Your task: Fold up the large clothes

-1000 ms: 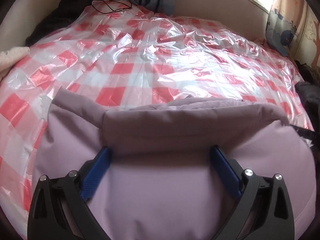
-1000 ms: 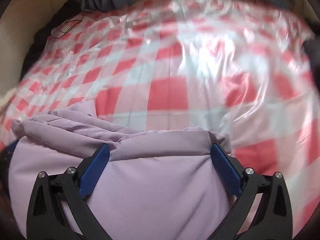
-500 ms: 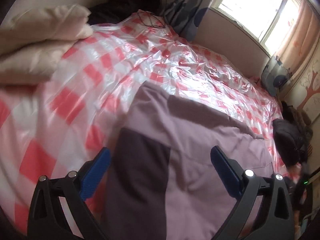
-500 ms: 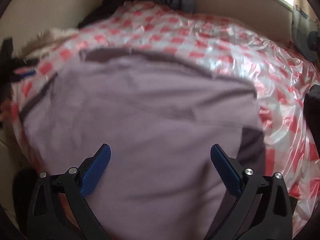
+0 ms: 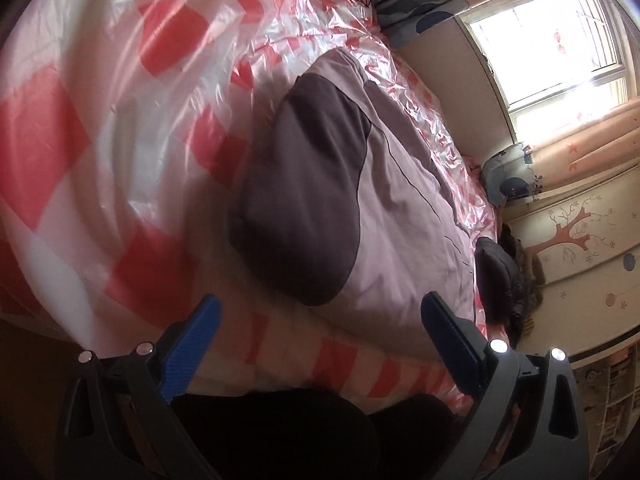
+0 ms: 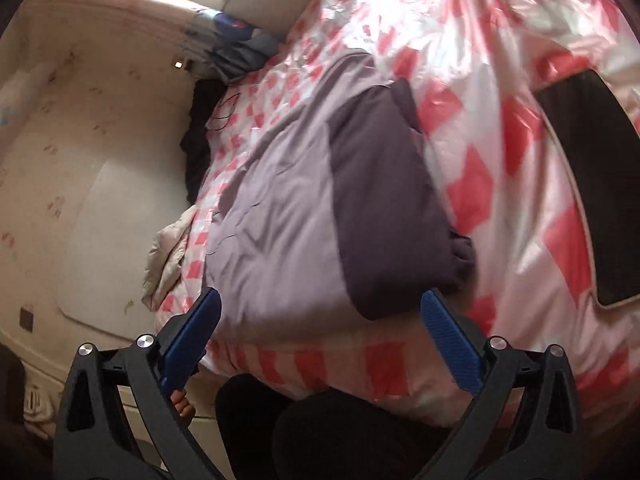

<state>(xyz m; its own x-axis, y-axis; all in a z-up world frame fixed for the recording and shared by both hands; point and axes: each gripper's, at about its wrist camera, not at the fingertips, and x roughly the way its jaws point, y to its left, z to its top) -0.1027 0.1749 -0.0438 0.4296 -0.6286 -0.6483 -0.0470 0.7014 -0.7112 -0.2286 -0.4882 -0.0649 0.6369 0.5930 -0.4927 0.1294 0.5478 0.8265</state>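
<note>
A large lilac garment with dark grey panels lies folded flat on the bed's red-and-white checked plastic sheet. In the right wrist view the same garment fills the middle, its dark panel on the right side. My left gripper is open, held off the near edge of the bed with nothing between its blue fingers. The right gripper is open too, just short of the garment's near hem and apart from it. Both cameras are rolled sideways.
A person's dark trousers show below both grippers. A dark jacket lies at the bed's edge. A cream quilt sits by the wall, a black mat on the sheet, a window and curtains beyond.
One second ago both grippers were pressed into the lilac cloth. They have since pulled back off the bed and rolled sideways, leaving the garment lying folded on the sheet.
</note>
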